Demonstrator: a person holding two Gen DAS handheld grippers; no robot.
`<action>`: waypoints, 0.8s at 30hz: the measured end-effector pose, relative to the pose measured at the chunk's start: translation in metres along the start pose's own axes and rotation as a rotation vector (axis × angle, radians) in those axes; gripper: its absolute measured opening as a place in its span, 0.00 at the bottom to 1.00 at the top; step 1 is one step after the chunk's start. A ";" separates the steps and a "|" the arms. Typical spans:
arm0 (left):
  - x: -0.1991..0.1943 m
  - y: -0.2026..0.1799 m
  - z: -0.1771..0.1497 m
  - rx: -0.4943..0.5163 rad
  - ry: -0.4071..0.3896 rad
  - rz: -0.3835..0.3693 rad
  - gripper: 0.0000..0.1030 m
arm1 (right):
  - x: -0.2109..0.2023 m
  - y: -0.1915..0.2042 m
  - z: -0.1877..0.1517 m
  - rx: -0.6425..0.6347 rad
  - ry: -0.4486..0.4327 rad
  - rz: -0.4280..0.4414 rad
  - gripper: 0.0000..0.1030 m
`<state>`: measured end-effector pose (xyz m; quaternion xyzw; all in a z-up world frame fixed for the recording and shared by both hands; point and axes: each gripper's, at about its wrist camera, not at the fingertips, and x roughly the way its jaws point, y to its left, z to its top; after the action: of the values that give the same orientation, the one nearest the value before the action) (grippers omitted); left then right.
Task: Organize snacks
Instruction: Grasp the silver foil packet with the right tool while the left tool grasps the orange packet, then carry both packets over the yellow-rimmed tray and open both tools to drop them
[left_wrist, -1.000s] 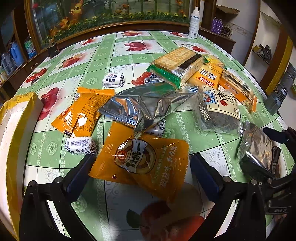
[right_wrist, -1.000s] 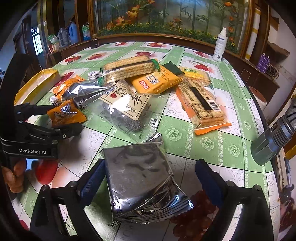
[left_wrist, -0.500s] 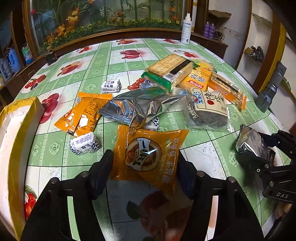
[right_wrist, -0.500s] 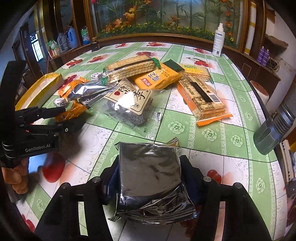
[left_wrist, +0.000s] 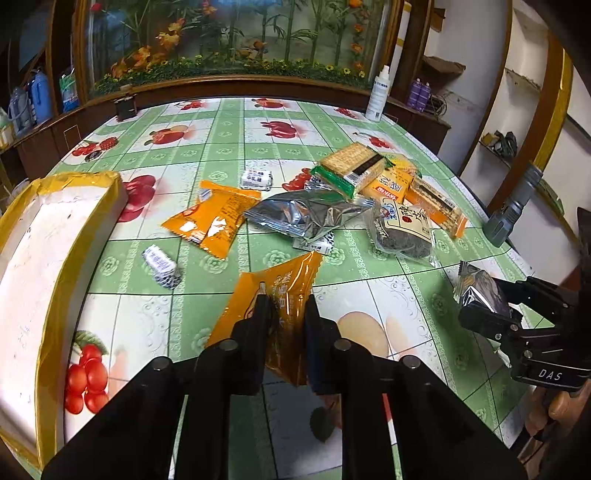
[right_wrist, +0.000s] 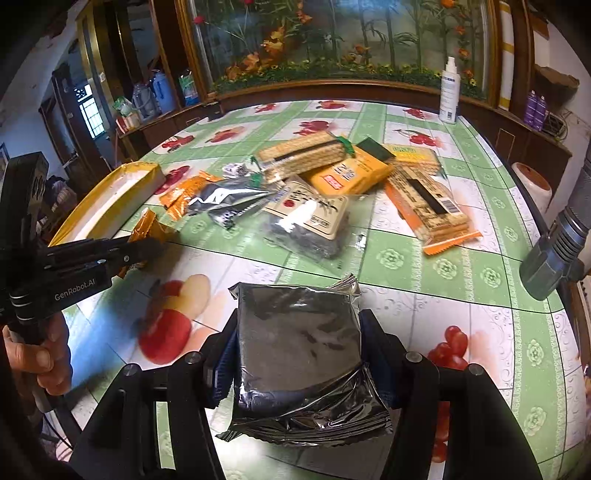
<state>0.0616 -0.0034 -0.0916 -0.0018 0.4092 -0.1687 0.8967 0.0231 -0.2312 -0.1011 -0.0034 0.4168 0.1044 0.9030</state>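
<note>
My left gripper is shut on the near edge of an orange snack packet, which hangs tilted just above the tablecloth. In the right wrist view that gripper shows at the left with the orange packet pinched in it. My right gripper is shut on a silver foil packet, pads pressing on both of its sides, and holds it a little above the table. The left wrist view shows the foil packet at the right. A yellow-rimmed white box lies at the table's left edge.
Mid-table lies a heap of snacks: a silver pouch, an orange packet, cracker packs, a dark seaweed pack and small wrapped candies. A grey torch sits at the right edge, a spray bottle at the back.
Both grippers went from wide open around their packets to closed on them. Each has since lifted its packet off the tablecloth and drawn back a little.
</note>
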 end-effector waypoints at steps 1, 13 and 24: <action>-0.004 0.003 -0.001 -0.013 -0.007 -0.007 0.12 | -0.001 0.003 0.001 -0.003 -0.002 0.006 0.60; -0.046 0.038 -0.010 -0.112 -0.077 0.019 0.10 | -0.010 0.042 0.017 -0.054 -0.043 0.066 0.60; -0.106 0.082 -0.008 -0.186 -0.204 0.113 0.10 | -0.013 0.092 0.041 -0.111 -0.087 0.160 0.60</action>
<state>0.0163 0.1072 -0.0309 -0.0790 0.3294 -0.0785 0.9376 0.0286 -0.1397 -0.0571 -0.0154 0.3695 0.1990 0.9075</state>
